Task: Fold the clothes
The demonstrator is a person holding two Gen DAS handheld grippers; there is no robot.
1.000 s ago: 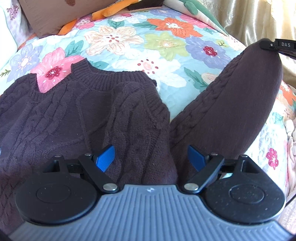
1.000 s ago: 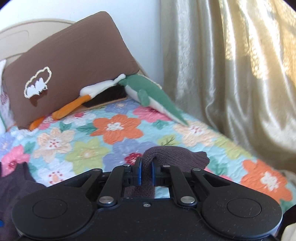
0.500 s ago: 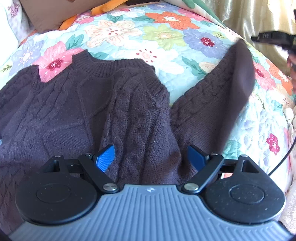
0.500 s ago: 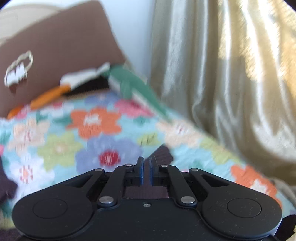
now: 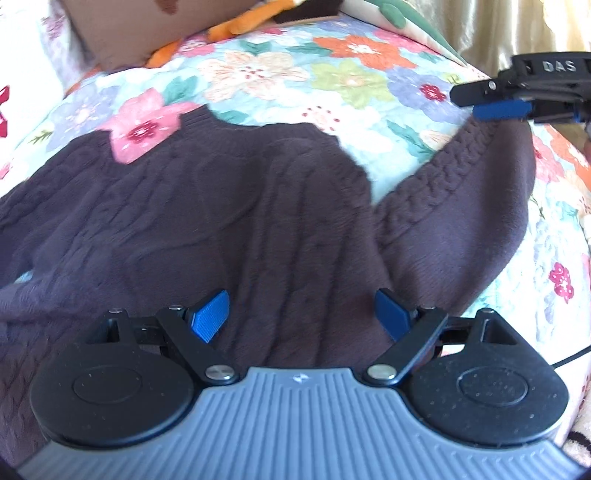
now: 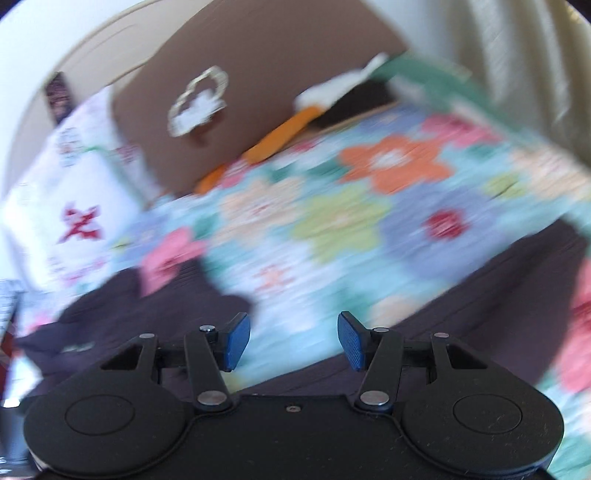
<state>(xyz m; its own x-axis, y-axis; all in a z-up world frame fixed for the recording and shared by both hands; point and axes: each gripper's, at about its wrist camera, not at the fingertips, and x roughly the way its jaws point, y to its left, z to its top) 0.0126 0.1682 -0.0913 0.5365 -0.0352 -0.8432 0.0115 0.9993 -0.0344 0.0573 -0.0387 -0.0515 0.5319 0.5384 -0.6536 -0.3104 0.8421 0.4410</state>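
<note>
A dark purple cable-knit sweater (image 5: pixel 207 221) lies flat on the floral quilt (image 5: pixel 295 85). Its sleeve (image 5: pixel 469 206) stretches out to the right. My left gripper (image 5: pixel 301 314) is open and hovers low over the sweater's body. My right gripper (image 6: pixel 293 339) is open and empty. It also shows in the left wrist view (image 5: pixel 498 107), just above the end of the sleeve. In the blurred right wrist view the sleeve (image 6: pixel 480 306) lies below and to the right of the fingers, and the sweater's body (image 6: pixel 147 306) lies at lower left.
A brown pillow (image 6: pixel 240 92) and a plush toy with an orange part (image 6: pixel 284 133) lie at the head of the bed. A white patterned pillow (image 6: pixel 66 206) is at the left. A gold curtain (image 5: pixel 517 26) hangs along the right side.
My right gripper has opened and let go of the sleeve, which now lies on the quilt. The right gripper has swung left. My left gripper stays open over the sweater.
</note>
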